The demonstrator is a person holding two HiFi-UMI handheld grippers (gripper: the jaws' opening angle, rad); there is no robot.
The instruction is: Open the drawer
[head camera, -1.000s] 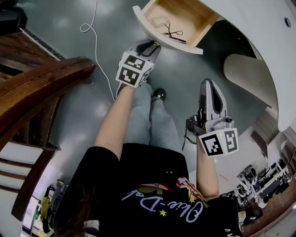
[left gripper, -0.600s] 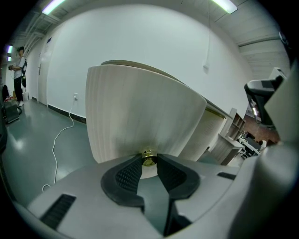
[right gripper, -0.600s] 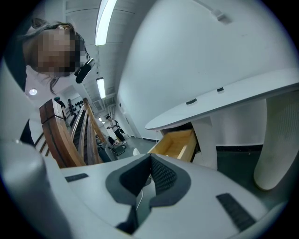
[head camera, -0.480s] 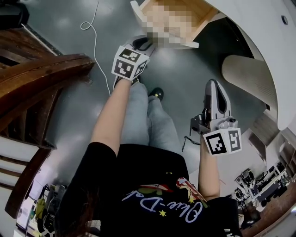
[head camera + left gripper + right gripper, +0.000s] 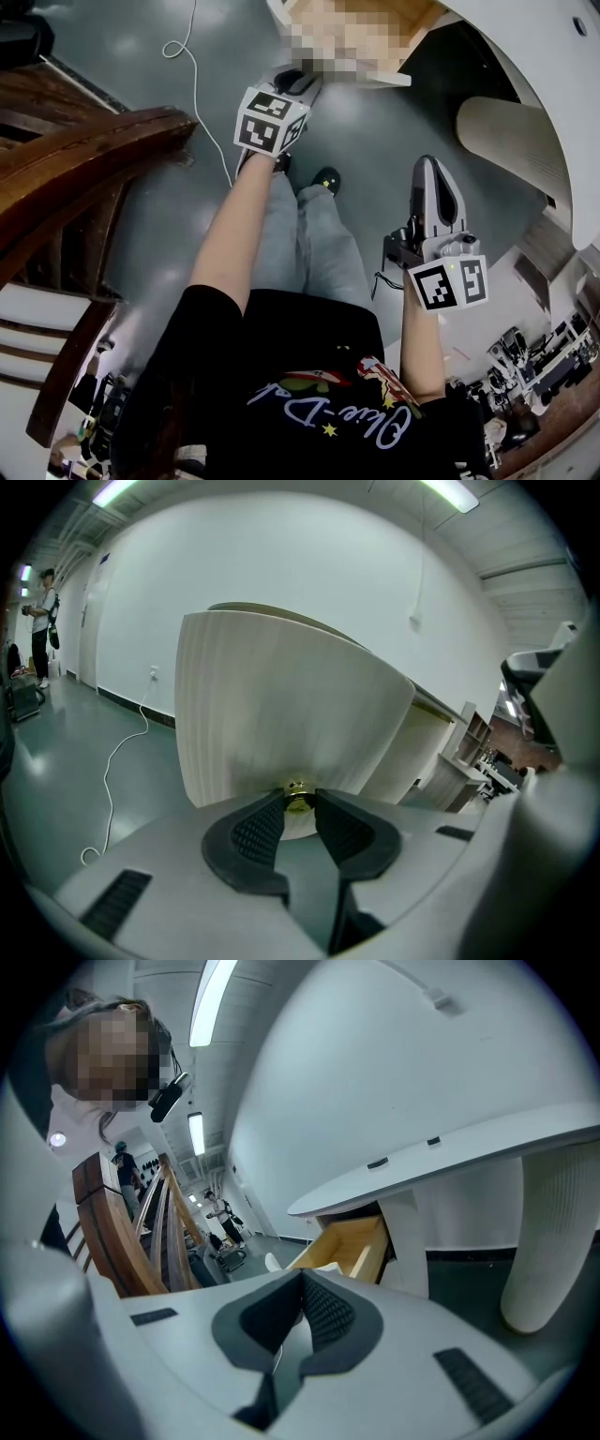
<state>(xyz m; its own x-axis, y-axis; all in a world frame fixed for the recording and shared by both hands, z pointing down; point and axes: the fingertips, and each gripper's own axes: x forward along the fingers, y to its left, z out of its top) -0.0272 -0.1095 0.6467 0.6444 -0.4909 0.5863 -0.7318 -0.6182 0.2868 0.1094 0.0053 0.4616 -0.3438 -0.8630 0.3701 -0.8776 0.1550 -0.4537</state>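
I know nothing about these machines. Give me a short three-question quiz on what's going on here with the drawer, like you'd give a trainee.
1. True or false: the drawer stands open.
2. What is the left tool closed on? A) a spoon B) the brass knob on the drawer front C) a cloth
3. Fill in: the right tool holds nothing, and its jaws are ____.

Key: 1 true. 2 B. 3 shut.
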